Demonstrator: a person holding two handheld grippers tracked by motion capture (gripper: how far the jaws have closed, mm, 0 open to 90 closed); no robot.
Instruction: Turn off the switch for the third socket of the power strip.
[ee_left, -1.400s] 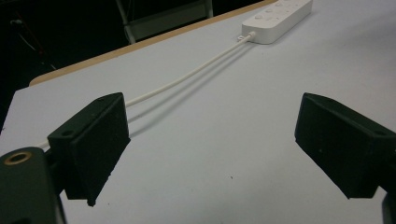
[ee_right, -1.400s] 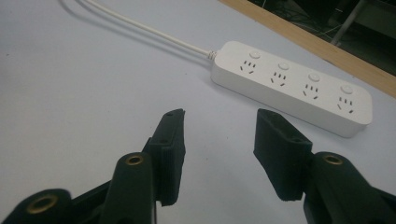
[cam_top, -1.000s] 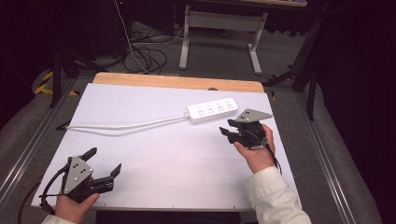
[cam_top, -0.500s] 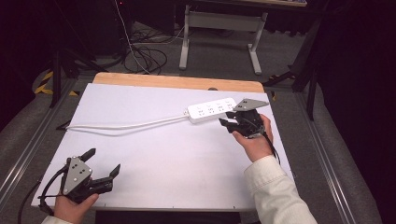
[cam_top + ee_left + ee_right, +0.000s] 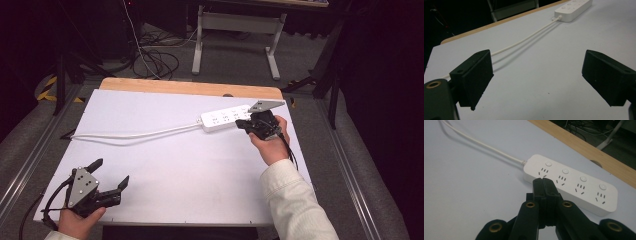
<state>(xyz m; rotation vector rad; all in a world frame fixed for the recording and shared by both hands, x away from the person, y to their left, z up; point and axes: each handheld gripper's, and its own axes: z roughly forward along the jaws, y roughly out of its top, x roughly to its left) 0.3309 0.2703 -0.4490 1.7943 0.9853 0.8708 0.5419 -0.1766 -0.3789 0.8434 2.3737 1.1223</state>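
The room around the table is lying mostly in the dark, with a metal stand (image 5: pixel 235 30) and loose cables (image 5: pixel 155 57) sitting on the grey floor beyond. The table (image 5: pixel 165 200) is carrying a white top with a bare wooden edge (image 5: pixel 190 87) running along its far side, and that smooth sheet is looking as if it will let things slide easily.

The white power strip (image 5: pixel 222 118) is lying flat near the far right of the top, four sockets facing up, its white cord (image 5: pixel 130 134) trailing leftwards across the sheet. It is looking like a light, rigid plastic block, slick on its faces, so I am judging its long sides the best place to pinch it; the cord is limp and will be dragging behind.

The right gripper (image 5: pixel 543 180) has just been closing, and its jaws are now meeting with nothing between them, the tips hovering at the strip's near edge by the first socket. The left gripper (image 5: pixel 107 175) is resting near the front left corner, jaws spread wide and holding nothing.
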